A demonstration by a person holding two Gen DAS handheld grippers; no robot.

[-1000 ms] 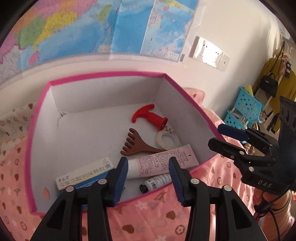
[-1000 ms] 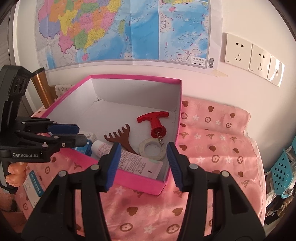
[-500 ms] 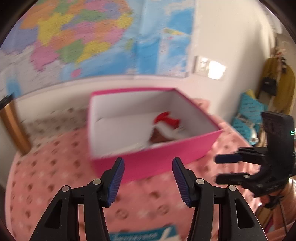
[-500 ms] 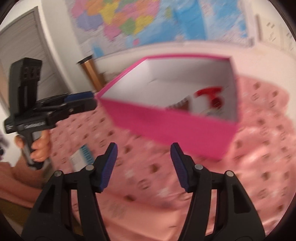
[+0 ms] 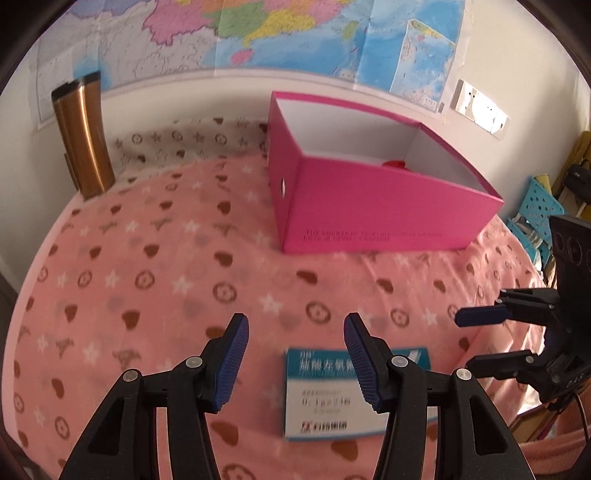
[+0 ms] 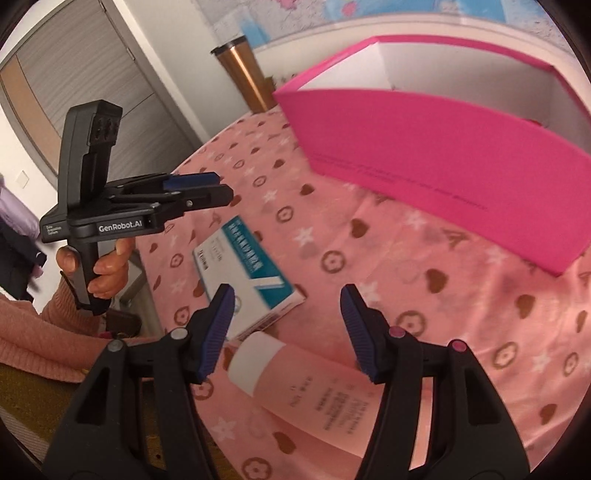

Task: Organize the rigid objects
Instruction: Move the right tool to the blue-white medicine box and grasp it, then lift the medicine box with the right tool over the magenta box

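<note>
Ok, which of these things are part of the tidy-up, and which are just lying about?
Job:
pink box
medicine box
pink tube
left gripper
right gripper

Lying about:
copper tumbler
wall map
blue basket

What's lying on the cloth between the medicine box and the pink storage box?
Nothing: in the left wrist view only bare pink patterned cloth separates the medicine box from the pink storage box.
</note>
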